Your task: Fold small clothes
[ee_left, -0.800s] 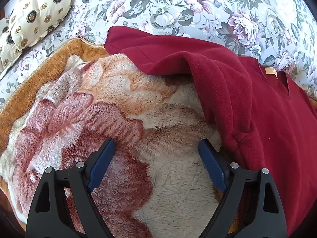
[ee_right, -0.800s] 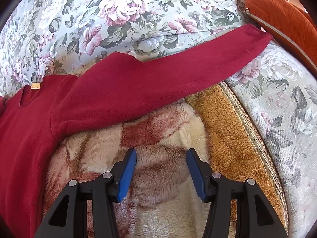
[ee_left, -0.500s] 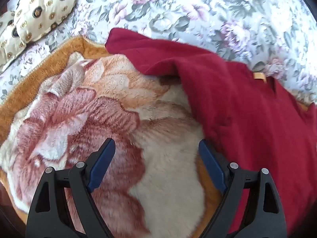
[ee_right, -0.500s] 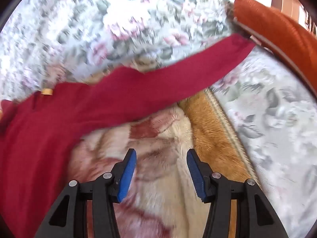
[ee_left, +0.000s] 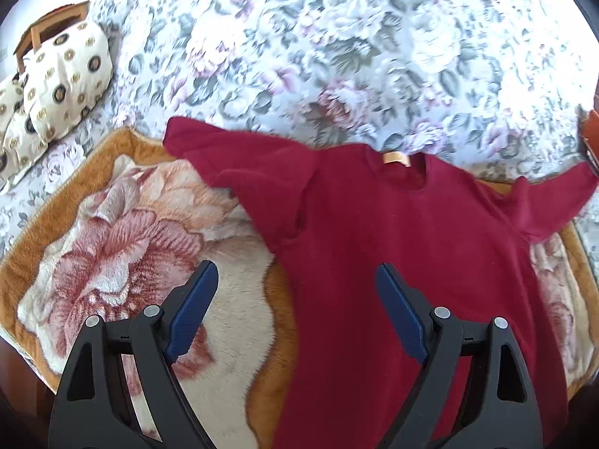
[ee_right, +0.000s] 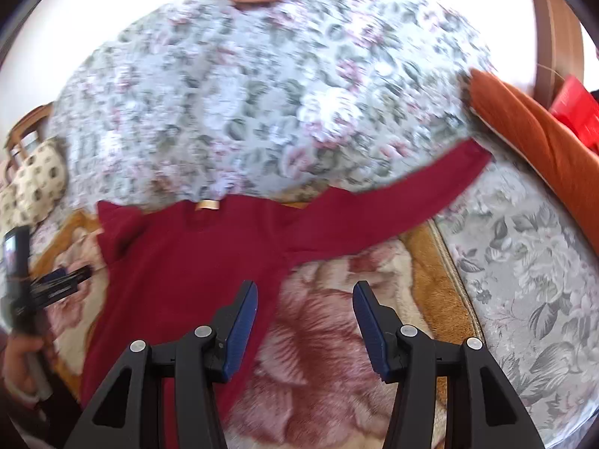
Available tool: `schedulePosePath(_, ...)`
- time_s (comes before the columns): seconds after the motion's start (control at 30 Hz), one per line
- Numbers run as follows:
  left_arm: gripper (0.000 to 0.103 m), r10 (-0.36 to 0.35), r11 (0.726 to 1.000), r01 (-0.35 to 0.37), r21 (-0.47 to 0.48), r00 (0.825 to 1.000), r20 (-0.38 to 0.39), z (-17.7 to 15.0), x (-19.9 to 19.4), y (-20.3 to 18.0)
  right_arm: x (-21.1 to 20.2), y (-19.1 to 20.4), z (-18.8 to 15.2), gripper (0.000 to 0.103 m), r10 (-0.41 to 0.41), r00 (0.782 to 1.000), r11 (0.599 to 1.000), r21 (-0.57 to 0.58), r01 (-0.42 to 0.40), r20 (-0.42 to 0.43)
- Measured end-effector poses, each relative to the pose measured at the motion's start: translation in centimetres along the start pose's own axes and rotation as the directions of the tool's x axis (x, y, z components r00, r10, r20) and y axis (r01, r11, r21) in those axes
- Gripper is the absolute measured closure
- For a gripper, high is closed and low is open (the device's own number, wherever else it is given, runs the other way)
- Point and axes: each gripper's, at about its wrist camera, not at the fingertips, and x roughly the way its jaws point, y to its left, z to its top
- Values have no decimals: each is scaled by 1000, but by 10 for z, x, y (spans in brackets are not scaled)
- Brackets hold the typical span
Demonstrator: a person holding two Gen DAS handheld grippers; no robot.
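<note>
A small dark red long-sleeved sweater (ee_left: 393, 224) lies flat, front down, on a plush flower-print blanket (ee_left: 123, 232), neck label away from me. Its left sleeve (ee_left: 224, 153) is bunched near the blanket's far corner. Its right sleeve (ee_right: 393, 202) stretches out onto the floral cover. My left gripper (ee_left: 297, 299) is open and empty, raised over the sweater's left side edge. My right gripper (ee_right: 305, 314) is open and empty, raised over the sweater's right side edge. The left gripper also shows in the right wrist view (ee_right: 63, 280), at the far left.
The blanket lies on a floral-covered bed or sofa (ee_left: 337, 56). Patterned cream cushions (ee_left: 63, 78) sit at the far left. An orange cushion (ee_right: 531, 134) and a red object (ee_right: 576, 108) are at the right. A wooden chair (ee_left: 48, 26) stands behind the cushions.
Both grippers have pulled back and up from the blanket, so the whole sweater now shows. Both stayed open and empty. The sweater has not moved.
</note>
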Motion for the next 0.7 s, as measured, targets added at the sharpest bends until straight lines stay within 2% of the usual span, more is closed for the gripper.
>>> schedulePosePath(0.17, 17, -32, 999, 32, 8, 999, -2, -3, -14, -16, -33, 15, 0, 52, 1, 1000, 999, -41, 0, 27)
schedulePosePath(0.3, 17, -48, 999, 47, 22, 999, 4, -3, -21, -26, -63, 20, 10, 52, 80, 995, 996, -37, -78, 55)
schedulePosePath(0.4, 17, -55, 998, 55, 32, 998, 13, -4, -26, -32, -79, 21, 13, 52, 89, 993, 995, -52, -85, 81)
schedulePosePath(0.5, 17, -68, 997, 68, 30, 998, 11, -4, -28, -35, -79, 28, 14, 52, 86, 992, 994, -76, -79, 91)
schedulePosePath(0.7, 17, -52, 998, 52, 41, 999, 13, -3, -27, -36, -46, 45, 13, 52, 90, 994, 992, -94, -84, 57)
